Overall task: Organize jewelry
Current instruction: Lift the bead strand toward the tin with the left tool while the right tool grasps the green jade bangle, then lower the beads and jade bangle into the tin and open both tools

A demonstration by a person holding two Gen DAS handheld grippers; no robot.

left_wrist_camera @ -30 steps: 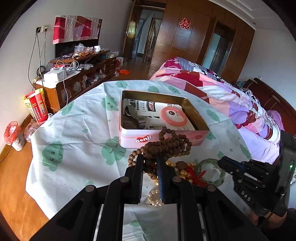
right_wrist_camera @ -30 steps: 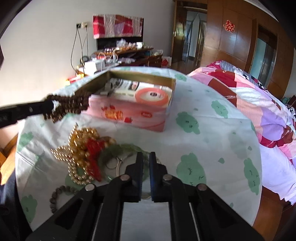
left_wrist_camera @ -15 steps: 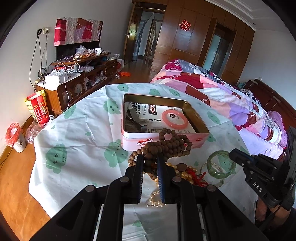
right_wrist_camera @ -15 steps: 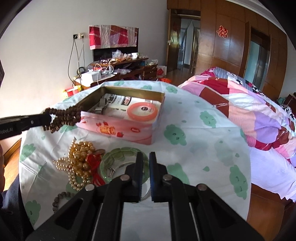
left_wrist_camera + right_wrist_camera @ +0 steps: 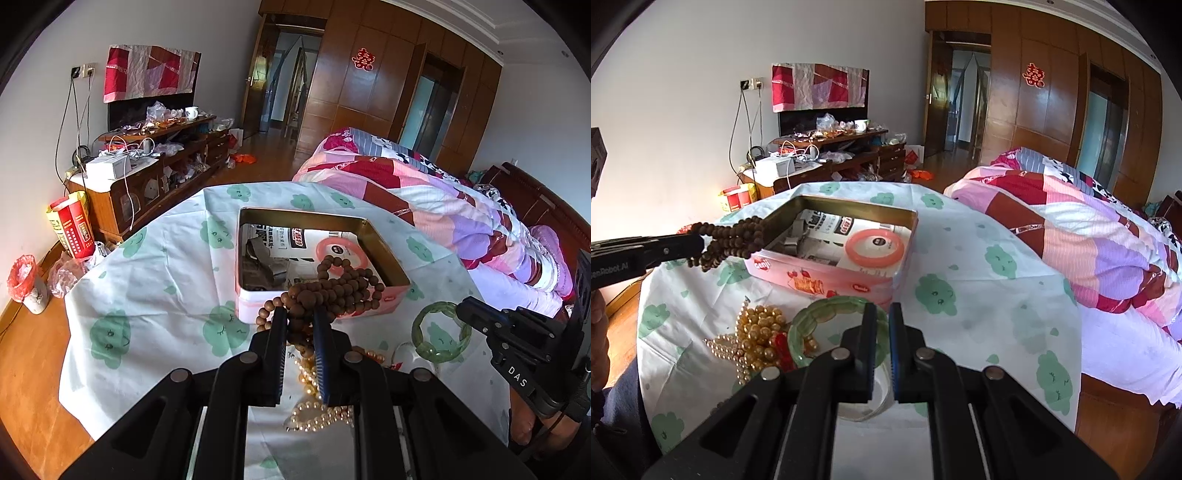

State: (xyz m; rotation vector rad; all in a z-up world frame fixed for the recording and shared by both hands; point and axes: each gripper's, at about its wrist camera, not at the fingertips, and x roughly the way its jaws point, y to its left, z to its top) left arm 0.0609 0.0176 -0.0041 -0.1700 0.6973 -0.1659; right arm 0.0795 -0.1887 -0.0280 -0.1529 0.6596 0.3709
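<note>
Two tools busy; left tool (image 5: 300, 321) clamps the brown beads (image 5: 332, 288) over the tin (image 5: 317, 302) edge; right tool (image 5: 881, 319) just lifted the green bangle (image 5: 441, 330) off the bench (image 5: 166, 288), so both look tin-bound; gold beads (image 5: 759, 334) remain.

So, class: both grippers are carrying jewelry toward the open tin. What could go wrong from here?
1. The brown bead strand hangs in loose loops from the left gripper; a loop could snag the tin rim or land outside.
2. The right gripper pinches only the green bangle at its edge, so the bangle may swing or slip.
</note>
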